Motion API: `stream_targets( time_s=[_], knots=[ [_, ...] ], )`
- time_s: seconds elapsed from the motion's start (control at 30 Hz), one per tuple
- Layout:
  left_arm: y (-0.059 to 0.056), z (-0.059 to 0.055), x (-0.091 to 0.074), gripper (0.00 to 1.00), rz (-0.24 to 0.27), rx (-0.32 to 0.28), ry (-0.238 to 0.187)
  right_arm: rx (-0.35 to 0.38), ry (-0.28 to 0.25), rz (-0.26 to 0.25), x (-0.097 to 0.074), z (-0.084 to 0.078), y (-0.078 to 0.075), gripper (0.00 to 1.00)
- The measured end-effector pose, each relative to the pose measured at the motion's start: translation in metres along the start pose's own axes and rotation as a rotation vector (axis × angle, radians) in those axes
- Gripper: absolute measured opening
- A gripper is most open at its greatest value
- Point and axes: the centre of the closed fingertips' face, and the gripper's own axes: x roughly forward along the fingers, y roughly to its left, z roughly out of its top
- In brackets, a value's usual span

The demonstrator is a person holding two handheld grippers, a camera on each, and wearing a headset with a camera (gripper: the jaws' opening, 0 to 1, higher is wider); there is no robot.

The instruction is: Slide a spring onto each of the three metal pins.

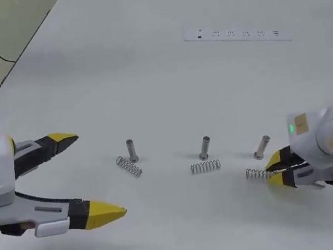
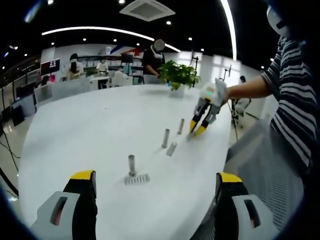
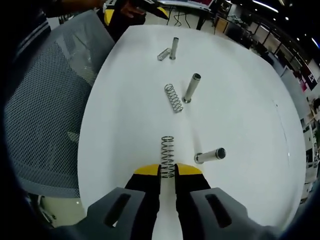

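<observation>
Jaws of the right gripper [image 3: 167, 171] pinch the near end of the rightmost spring [image 3: 167, 150], which lies on the white table [image 1: 166, 80] just beside its pin [image 3: 210, 155]. Over on the other side, the left gripper [image 1: 96, 174] hovers with its jaws spread wide. The other two springs [image 1: 205, 167] lie by their standing pins [image 1: 205, 147].

Head view looks down on the table [image 1: 210, 80]; gripper views face inward from opposite sides, apparently sharing all pins [image 1: 205, 147].
</observation>
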Motion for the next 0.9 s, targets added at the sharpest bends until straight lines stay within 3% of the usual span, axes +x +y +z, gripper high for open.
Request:
stream_targets(
  time_s=[0.27,0.4,0.53,0.67,0.9],
  knots=[
    [-0.018,0.001,0.005,0.92,-0.072,-0.005,-0.002,-0.013,-0.006,-0.007,-0.011,0.005,0.003,0.08],
    [-0.034,0.003,0.01,0.89,-0.166,-0.02,-0.007,-0.015,-0.013,-0.001,-0.015,0.009,0.008,0.08],
    [-0.041,0.001,0.02,0.85,-0.202,0.014,0.031,-0.026,-0.017,0.001,-0.018,0.014,0.012,0.08],
    [-0.048,0.006,0.029,0.81,-0.236,0.026,0.03,-0.016,-0.036,0.002,-0.02,0.022,0.015,0.08],
    [-0.071,0.012,0.05,0.68,-0.332,0.066,0.04,-0.013,-0.064,0.008,-0.022,0.036,0.023,0.08]
  ],
)
